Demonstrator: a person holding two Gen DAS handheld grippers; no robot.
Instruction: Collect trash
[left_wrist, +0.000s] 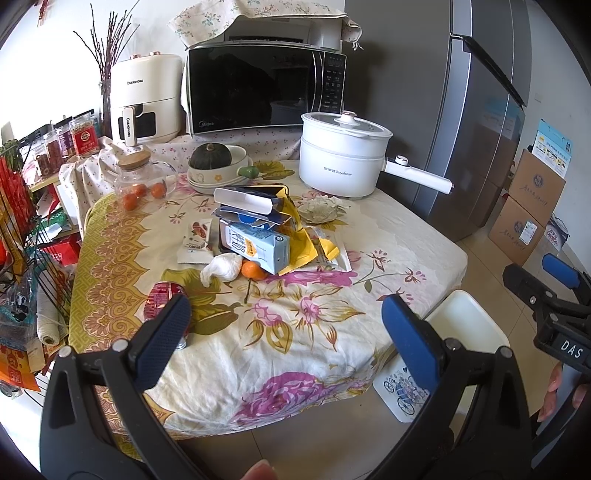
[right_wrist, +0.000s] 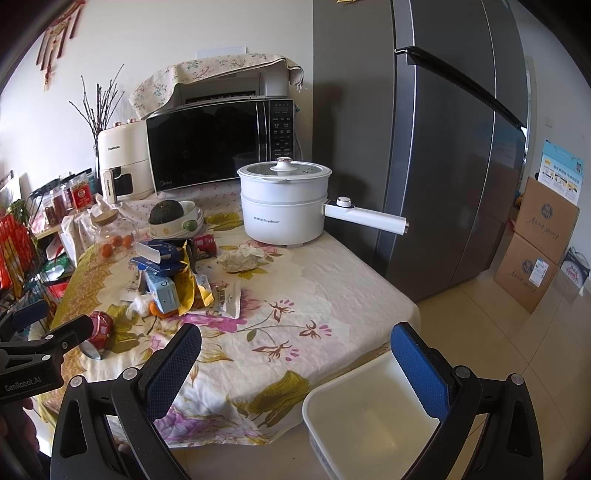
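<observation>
Left gripper (left_wrist: 286, 319) sits nearest, fingers spread wide apart, nothing between them, held at the near edge of the table (left_wrist: 424, 236). Right gripper (right_wrist: 295, 350) same: blue pads wide apart, empty, held over the table's near-right corner w/ the white bin (right_wrist: 369, 410) just below, partly behind its right finger. Bin stands on the floor touching the hanging flowered cloth, looks empty inside (bike print on its outer side in the left view).

Trash is mid-table in one heap: blue-white carton (left_wrist: 258, 247) on its side, yellow wrapper (left_wrist: 299, 236) behind/under it, torn blue box (left_wrist: 247, 201) on top, small snack packet (left_wrist: 197, 240) to the left, white crumpled tissue (left_wrist: 221, 267) in front, touching an orange (left_wrist: 253, 271). Red can (left_wrist: 162, 299) lies on its side near the left gripper's left finger, apart from the heap. 2nd red can (right_wrist: 203, 245) behind the heap, seen in right view only. Crumpled paper wad (right_wrist: 240, 260) near the white pot (left_wrist: 343, 155).

Back of table: bowl w/ green squash (left_wrist: 210, 155), glass jar (left_wrist: 138, 177) w/ small oranges, microwave (left_wrist: 266, 88), air fryer (left_wrist: 144, 99). Fridge (right_wrist: 443, 147) on the right, cardboard boxes (right_wrist: 532, 243) beyond.
</observation>
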